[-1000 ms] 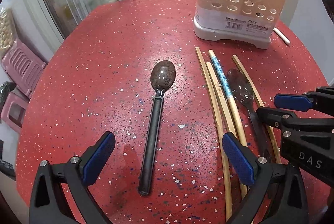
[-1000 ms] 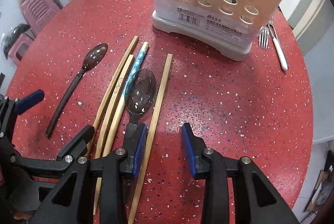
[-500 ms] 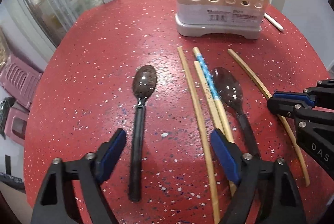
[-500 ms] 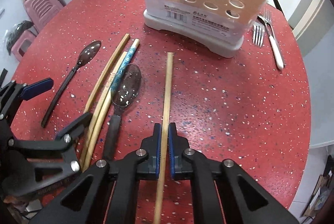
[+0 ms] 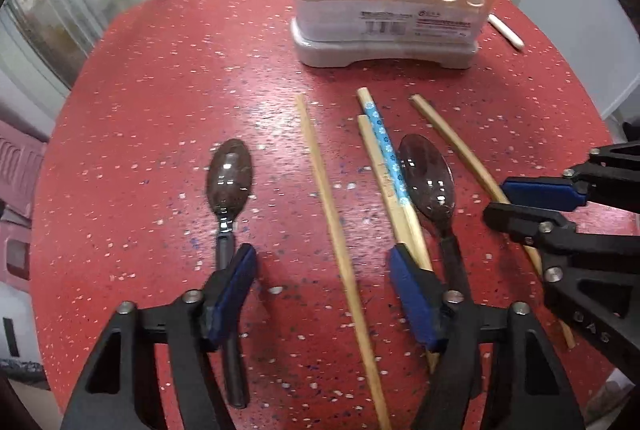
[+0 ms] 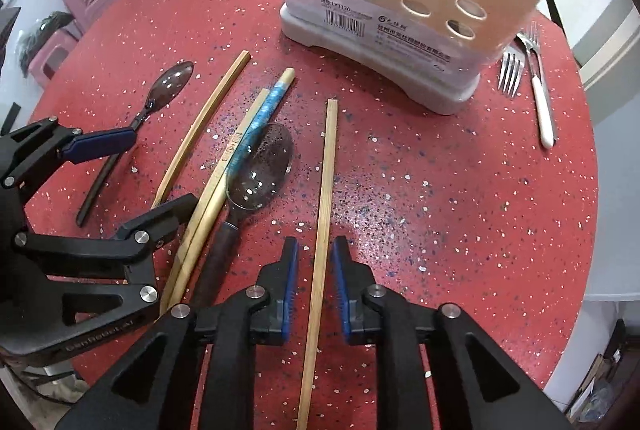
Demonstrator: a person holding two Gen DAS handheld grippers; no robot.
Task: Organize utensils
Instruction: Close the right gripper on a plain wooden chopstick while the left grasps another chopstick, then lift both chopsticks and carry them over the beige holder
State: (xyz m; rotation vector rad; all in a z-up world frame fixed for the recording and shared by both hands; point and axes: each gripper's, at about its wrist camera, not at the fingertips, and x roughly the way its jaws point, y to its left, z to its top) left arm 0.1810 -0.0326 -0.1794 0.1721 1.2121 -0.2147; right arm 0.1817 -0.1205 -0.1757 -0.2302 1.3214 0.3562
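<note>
- While the right gripper (image 6: 314, 280) stands low over the red desk (image 6: 460, 189), its blue pads (image 6: 289, 284) sit on each side of a plain wooden chopstick (image 6: 326, 181), with a small gap on both sides, so the gripper is slightly open and does not clamp it.
- The left gripper (image 5: 320, 294) is wide open; its left pad (image 5: 234, 294) is over the handle of a dark spoon (image 5: 229, 177), and another chopstick (image 5: 328, 197) lies between the two pads.
- Near the right pad of the left gripper lie two more chopsticks, one with a blue pattern (image 5: 384, 145), touching each other, and a second dark spoon (image 5: 428, 177) lies just beside them on the right.
- The beige utensil holder (image 6: 404, 1) with round holes stands at the far side of the desk.
- Two forks (image 6: 510, 73) lie right of the holder, one with a white handle.
</note>
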